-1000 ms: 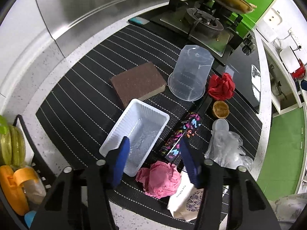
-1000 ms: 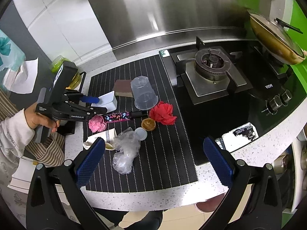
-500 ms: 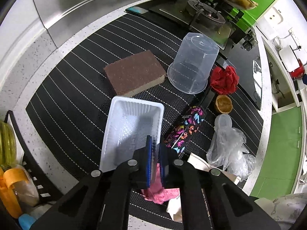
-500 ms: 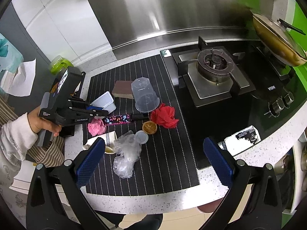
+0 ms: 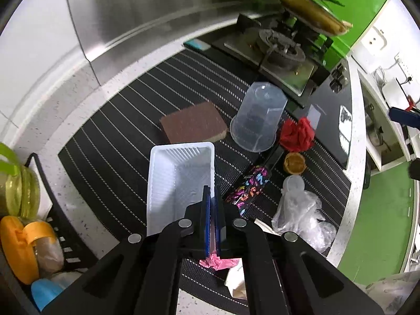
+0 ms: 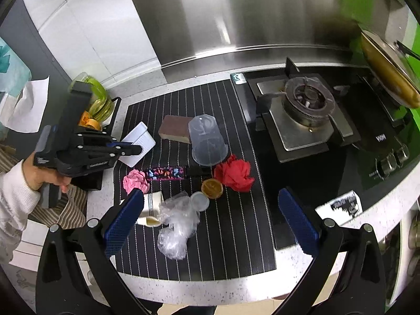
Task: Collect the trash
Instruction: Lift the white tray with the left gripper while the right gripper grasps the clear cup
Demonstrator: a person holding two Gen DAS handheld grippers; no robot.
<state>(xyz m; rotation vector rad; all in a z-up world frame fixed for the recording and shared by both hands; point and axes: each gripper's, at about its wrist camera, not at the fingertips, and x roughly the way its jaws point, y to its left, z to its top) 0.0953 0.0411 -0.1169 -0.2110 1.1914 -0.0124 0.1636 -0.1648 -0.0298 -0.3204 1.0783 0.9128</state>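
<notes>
My left gripper [image 5: 212, 204] is shut on the right wall of a white plastic tray [image 5: 178, 178] and holds it tilted above the striped mat; the tray also shows in the right wrist view [image 6: 137, 144]. My right gripper [image 6: 210, 218] is open and empty above the mat's front. On the mat lie a pink paper ball [image 6: 135, 181], a colourful wrapper [image 6: 165, 173], a red paper ball [image 6: 235, 173], a crumpled clear bag [image 6: 176, 223], a small brown cup [image 6: 212, 188] and a torn paper cup [image 6: 151, 208].
An upturned clear tub [image 6: 207, 141] and a brown sponge [image 6: 176, 128] sit at the back of the black mat [image 6: 231, 231]. A gas hob [image 6: 307, 105] with a pan [image 6: 386, 71] lies right. A rack with jars [image 5: 23, 210] stands left.
My left gripper closed on the tray's wall and lifted it, tilting it up off the mat. The right gripper stayed open and moved a little closer.
</notes>
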